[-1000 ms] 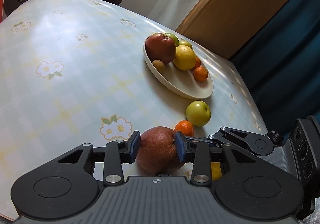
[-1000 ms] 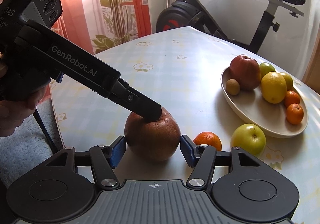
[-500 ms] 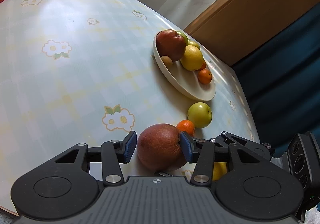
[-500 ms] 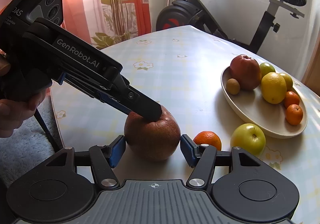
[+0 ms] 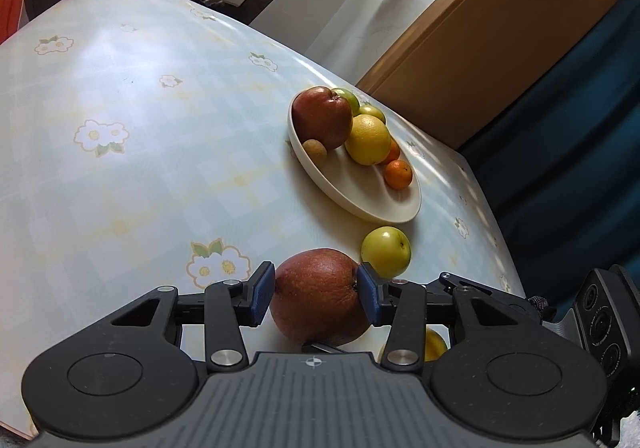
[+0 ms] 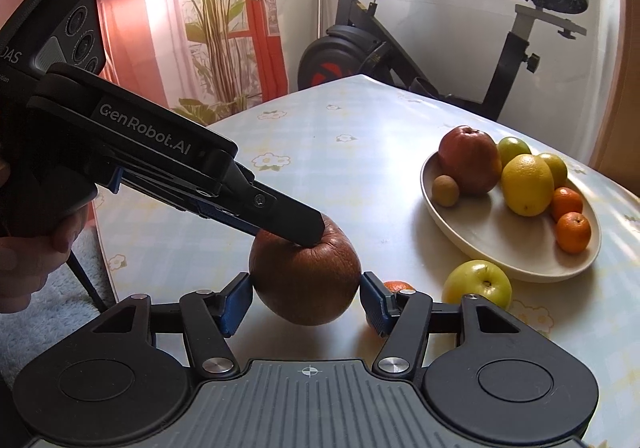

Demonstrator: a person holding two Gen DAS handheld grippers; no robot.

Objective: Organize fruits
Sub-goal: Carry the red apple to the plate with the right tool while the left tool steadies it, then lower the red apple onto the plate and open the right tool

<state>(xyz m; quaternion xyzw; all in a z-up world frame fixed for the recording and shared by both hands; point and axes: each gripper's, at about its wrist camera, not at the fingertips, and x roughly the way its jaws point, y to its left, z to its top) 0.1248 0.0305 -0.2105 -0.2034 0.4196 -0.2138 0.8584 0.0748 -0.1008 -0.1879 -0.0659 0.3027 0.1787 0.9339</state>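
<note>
The table [image 6: 360, 151], under a glossy flowered cloth, carries everything, and its slick surface is the first hazard: a dropped fruit can roll off the near edge. On the far right the oval bowl [image 6: 520, 264] already holds a red apple [image 6: 470, 159], a lemon [image 6: 527, 184] and small oranges, so room is tight and a heavy fruit set down carelessly may knock them out. The big russet fruit [image 6: 306, 280] is at the near centre, apparently raised a little off the cloth. The left gripper [image 5: 316, 294] pinches it, pads against both sides, yet the hold looks shallow on a broad round skin, so it may slip. The right gripper [image 6: 306, 300] stands spread around it, pads just clear. A green apple [image 6: 478, 284] and a tangerine [image 6: 394, 285] lie just right, easy to bump.
</note>
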